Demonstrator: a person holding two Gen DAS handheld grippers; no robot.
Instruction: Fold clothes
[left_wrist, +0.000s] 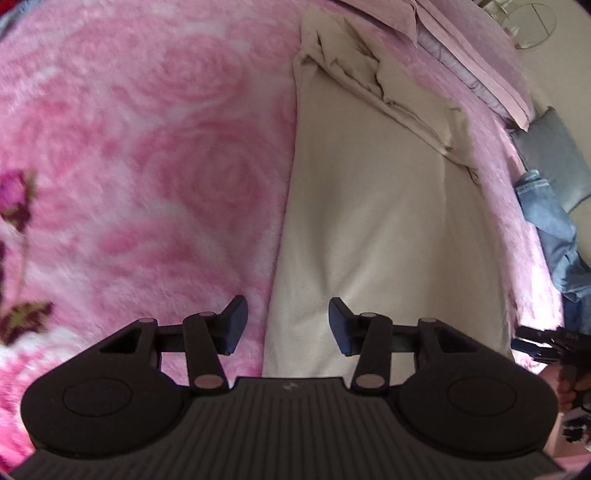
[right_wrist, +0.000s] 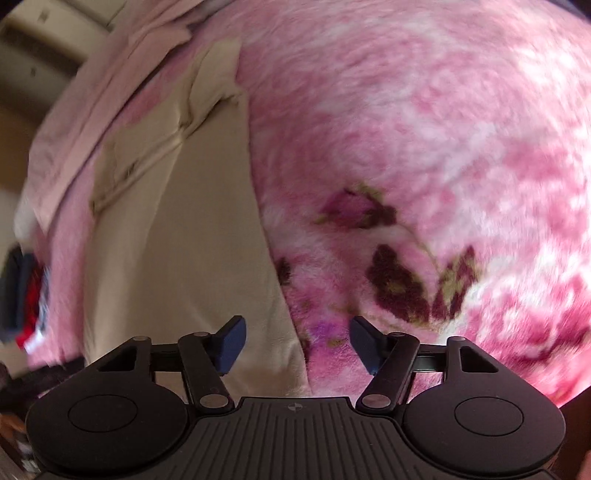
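- Cream garment (left_wrist: 376, 229) lies flat along a pink rose-print blanket (left_wrist: 147, 147); long, narrow shape, smooth along its near length.
- Far end of the garment is bunched and creased, with several raised folds (left_wrist: 354, 62).
- Left gripper (left_wrist: 288, 325) hangs above the garment's near left edge. Jaws apart, nothing between them. Left fingertip (left_wrist: 236, 321) sits over the blanket, right fingertip (left_wrist: 340, 325) over cream cloth. Contact with the cloth cannot be told.
- Right gripper (right_wrist: 297, 341) is over the garment's near right edge, seen in the right wrist view. Jaws wide apart, nothing held. One fingertip (right_wrist: 231, 343) is over cream cloth (right_wrist: 177, 258), the other over the blanket (right_wrist: 424, 147). The view is motion-blurred.
- Dark maroon flower print with olive leaves (right_wrist: 399, 280) is just beyond the right gripper, on the blanket.
- Pale pink folded bedding (left_wrist: 472, 55) sits past the garment's far end.
- Blue denim piece (left_wrist: 550, 229) hangs at the blanket's right side, apart from the cream garment.
- Grey cushion (left_wrist: 554, 155) lies beyond the denim.
- The other gripper (left_wrist: 543, 339) and part of a hand show at the left wrist view's right edge.
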